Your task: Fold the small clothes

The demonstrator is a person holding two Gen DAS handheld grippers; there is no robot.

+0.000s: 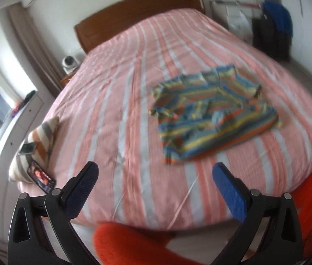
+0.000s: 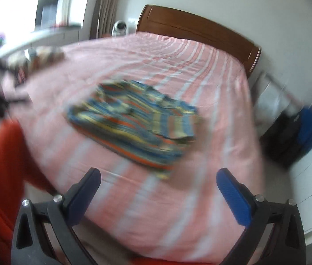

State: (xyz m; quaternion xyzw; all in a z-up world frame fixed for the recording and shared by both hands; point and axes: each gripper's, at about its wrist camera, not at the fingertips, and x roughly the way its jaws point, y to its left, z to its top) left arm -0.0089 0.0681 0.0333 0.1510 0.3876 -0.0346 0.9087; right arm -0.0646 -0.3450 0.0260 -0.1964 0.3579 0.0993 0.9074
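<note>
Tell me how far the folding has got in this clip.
Done: the striped shirt lies on the bed with its sides apparently turned in, a rough rectangle; blur hides details. In hand: nothing; the left gripper and right gripper are both open, off the cloth. Left: probably a final fold, though that is a guess.

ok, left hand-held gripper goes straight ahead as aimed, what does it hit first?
Probably the pink striped bedspread, just short of the striped shirt. The left hand-held gripper is open and empty; depth is uncertain.
</note>
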